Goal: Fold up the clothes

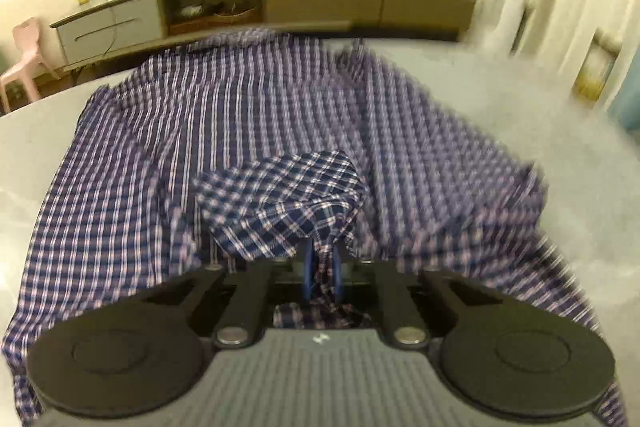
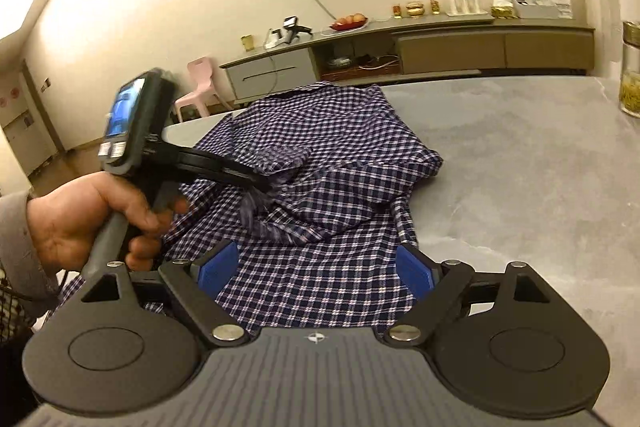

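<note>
Meanwhile, left hand-held gripper (image 1: 322, 267) clamping plaid shirt (image 1: 260, 115), right hand-held gripper (image 2: 316, 267) agape above it

Left gripper (image 1: 322, 267) clamped tight on a bunched fold of shirt (image 1: 280, 195), gripped by a bare hand (image 2: 92, 219) around its handle. Right gripper (image 2: 316, 271) spread wide above the cloth, blue pads (image 2: 214, 269) well apart.

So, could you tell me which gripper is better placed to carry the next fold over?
Left, probably. The left gripper is already shut on a bunched part of the checked shirt, lifted off the table. The right gripper hovers open above the shirt, holding nothing.
</note>
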`<move>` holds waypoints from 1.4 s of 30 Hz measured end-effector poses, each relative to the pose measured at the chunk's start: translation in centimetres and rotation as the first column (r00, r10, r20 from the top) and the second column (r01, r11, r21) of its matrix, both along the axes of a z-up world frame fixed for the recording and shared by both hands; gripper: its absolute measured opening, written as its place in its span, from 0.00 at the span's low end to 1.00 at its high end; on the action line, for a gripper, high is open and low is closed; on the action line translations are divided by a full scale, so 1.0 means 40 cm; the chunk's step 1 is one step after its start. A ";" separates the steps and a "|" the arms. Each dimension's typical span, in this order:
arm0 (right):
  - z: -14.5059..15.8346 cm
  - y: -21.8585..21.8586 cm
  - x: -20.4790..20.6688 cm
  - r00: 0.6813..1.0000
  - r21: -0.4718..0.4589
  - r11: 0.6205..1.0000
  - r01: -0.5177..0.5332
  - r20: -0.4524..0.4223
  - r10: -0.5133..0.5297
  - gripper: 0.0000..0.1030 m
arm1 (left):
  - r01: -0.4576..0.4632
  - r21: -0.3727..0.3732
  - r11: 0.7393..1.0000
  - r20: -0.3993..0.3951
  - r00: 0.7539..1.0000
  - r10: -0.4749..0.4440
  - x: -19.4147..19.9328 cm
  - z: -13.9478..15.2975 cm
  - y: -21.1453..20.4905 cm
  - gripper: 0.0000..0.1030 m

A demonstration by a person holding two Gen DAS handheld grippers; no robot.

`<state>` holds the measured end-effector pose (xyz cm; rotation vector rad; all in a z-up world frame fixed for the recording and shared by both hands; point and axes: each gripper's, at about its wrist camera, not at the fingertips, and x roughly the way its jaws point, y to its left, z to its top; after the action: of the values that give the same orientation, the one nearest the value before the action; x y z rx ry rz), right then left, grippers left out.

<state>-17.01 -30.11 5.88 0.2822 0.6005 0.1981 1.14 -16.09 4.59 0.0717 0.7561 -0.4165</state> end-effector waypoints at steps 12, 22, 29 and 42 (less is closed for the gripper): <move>-0.050 -0.084 0.046 0.987 0.335 0.934 0.124 -0.134 -0.083 0.84 | 0.355 -0.141 0.924 0.207 0.923 -0.323 -0.263 0.090 0.355 0.63; -0.081 0.009 0.066 0.982 0.239 0.971 0.009 -0.183 0.036 0.85 | 0.245 -0.253 0.936 -0.126 0.951 -0.283 -0.377 -0.044 0.316 0.93; -0.085 0.017 -0.003 0.986 0.057 0.997 0.048 -0.162 -0.038 0.85 | 0.228 -0.038 0.973 -0.125 0.965 -0.231 -0.388 -0.084 0.258 0.14; -0.124 0.033 -0.308 0.947 0.051 0.966 0.252 -0.217 -0.235 0.91 | 0.073 -0.204 0.976 -0.211 0.970 -0.117 -0.369 -0.084 0.324 0.65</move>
<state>-29.33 -28.78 0.91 0.4542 0.7607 -0.0486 -13.60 -3.15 1.22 -0.1254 0.9309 -0.5956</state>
